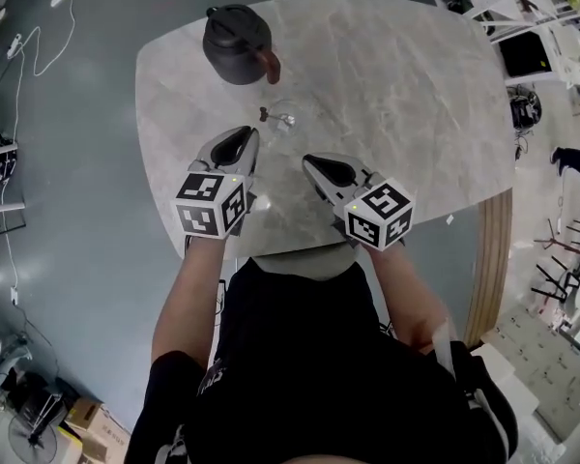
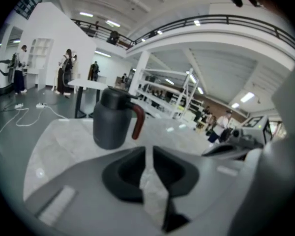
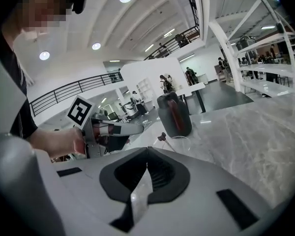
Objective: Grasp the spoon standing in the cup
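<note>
On the grey marble table [image 1: 396, 75], a clear glass cup [image 1: 286, 117] stands in the left-centre area, well inside every edge. The spoon [image 1: 271, 116] stands in the cup and leans left, with its dark end past the rim on the side of the jug [image 1: 237, 44]. The dark jug, with a reddish-brown handle, stands just beyond the cup and close to the far-left edge of the table. Cup and jug are near each other but apart.

Left gripper [image 1: 249, 133]: positioned over the table, short of the cup and slightly to its left. The left gripper view shows its jaws a narrow slit apart, with only tabletop visible between them. The jug [image 2: 110, 119] appears ahead and to the left of the jaw line in that view.

Right gripper [image 1: 309, 160]: positioned over the table, short of the cup and to its right, farther back than the left gripper. The right gripper view shows its jaws together at the tips, with nothing held. The cup [image 3: 179, 144] and the spoon [image 3: 163, 137] appear just beyond the jaw tips.

Both wrists cross the near edge of the table. From the cup, open tabletop extends right to the rounded right edge, where a wood-coloured rim [image 1: 493, 259] shows. Cables [image 1: 29, 56] lie on the floor beyond the left edge.
</note>
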Demonstrator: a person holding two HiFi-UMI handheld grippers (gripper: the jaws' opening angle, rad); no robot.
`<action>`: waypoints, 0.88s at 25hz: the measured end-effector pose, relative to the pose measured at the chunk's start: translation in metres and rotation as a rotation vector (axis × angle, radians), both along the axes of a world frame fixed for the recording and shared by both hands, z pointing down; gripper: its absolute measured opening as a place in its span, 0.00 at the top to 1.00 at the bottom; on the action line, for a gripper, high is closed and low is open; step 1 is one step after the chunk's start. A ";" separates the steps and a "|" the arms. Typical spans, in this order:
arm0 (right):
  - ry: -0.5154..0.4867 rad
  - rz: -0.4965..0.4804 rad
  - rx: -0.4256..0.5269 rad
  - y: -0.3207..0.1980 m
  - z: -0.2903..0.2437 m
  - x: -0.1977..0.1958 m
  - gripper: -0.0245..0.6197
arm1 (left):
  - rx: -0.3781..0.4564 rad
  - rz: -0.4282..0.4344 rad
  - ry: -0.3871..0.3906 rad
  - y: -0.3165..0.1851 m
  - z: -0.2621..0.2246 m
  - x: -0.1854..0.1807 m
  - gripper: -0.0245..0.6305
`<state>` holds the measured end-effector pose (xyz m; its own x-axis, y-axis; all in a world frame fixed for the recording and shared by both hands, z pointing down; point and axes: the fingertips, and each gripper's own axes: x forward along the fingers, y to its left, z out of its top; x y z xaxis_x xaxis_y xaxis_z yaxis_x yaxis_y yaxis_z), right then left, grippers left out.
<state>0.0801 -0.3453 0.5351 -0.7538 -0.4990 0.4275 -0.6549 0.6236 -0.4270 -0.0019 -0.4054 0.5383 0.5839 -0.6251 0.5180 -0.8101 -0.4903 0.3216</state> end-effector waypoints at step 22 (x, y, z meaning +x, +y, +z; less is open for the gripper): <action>0.008 -0.069 -0.106 0.012 0.041 0.019 0.97 | -0.121 -0.027 -0.069 -0.043 0.077 0.029 0.83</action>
<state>0.0994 -0.3333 0.5760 -0.7813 -0.3974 0.4814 -0.6155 0.6189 -0.4881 0.0273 -0.4482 0.6150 0.5283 -0.5708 0.6286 -0.8446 -0.4293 0.3200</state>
